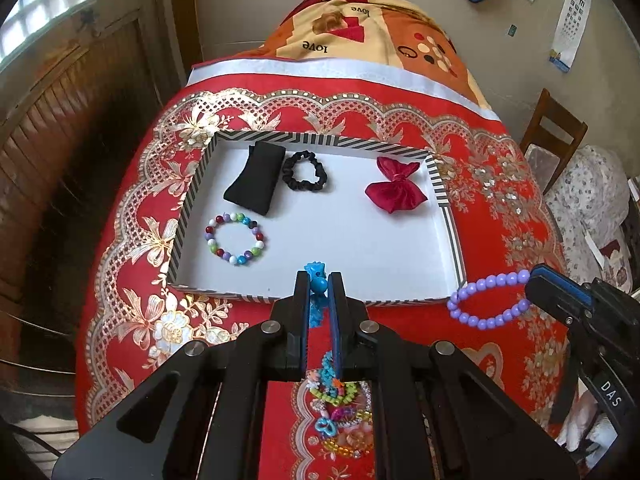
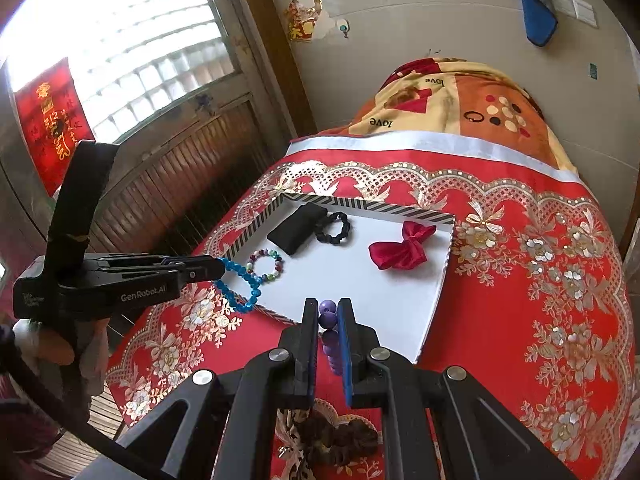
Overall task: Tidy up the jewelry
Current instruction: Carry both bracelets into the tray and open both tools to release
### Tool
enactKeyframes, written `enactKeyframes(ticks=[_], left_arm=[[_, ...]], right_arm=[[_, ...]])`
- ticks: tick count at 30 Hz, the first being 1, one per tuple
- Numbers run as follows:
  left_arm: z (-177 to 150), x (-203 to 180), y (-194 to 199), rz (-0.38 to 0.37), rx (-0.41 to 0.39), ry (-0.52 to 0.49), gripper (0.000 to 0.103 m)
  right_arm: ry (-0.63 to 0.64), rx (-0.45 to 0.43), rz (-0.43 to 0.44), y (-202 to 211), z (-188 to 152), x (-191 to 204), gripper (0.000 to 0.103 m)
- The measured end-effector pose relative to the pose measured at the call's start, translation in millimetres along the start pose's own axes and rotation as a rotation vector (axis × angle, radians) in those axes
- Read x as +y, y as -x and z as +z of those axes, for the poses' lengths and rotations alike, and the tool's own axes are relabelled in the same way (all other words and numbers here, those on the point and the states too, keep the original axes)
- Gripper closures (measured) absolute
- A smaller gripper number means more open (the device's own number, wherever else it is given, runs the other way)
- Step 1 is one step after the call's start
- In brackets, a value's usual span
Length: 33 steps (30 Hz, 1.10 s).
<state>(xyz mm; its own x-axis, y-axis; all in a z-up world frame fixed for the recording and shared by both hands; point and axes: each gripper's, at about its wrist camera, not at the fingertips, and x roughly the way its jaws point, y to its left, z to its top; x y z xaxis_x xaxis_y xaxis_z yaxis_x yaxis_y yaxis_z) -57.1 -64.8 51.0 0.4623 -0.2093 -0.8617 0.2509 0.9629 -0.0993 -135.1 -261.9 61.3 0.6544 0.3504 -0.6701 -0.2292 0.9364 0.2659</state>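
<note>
A shallow white tray [image 1: 360, 256] with a striped rim lies on the red tablecloth; it also shows in the right wrist view [image 2: 380, 280]. In it lie a black pouch [image 1: 256, 180], a black scrunchie [image 1: 305, 171], a red bow [image 1: 396, 188] and a multicoloured bead bracelet [image 1: 236, 240]. My left gripper [image 1: 319, 284] is shut on a blue bead bracelet [image 2: 240, 284] just above the tray's near rim. My right gripper [image 2: 329, 312] is shut on a purple bead bracelet [image 1: 488, 300], held above the tray's near right corner.
A small heap of coloured bracelets [image 1: 340, 412] lies on the red cloth [image 1: 500, 184] under my left gripper. A brown scrunchie [image 2: 340, 440] lies under my right gripper. A folded quilt [image 1: 380, 28] sits behind the tray. A wooden chair [image 1: 556, 136] stands at the right.
</note>
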Motion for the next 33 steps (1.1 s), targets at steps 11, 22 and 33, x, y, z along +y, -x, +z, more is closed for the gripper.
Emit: enactKeyframes(ticks=[11, 22, 33], left_arm=[[10, 8, -13, 0.018, 0.009, -0.006, 0.096], [23, 16, -37, 0.039, 0.033, 0.0, 0.096], [44, 29, -78, -0.035, 0.097, 0.042, 0.096]], right_arm=[[0.009, 0.029, 0.0, -21, 9, 2, 0.094], [0.008, 0.07, 0.007, -54, 22, -2, 0.094], [-0.001, 0.116, 0.036, -99, 38, -4, 0.094]])
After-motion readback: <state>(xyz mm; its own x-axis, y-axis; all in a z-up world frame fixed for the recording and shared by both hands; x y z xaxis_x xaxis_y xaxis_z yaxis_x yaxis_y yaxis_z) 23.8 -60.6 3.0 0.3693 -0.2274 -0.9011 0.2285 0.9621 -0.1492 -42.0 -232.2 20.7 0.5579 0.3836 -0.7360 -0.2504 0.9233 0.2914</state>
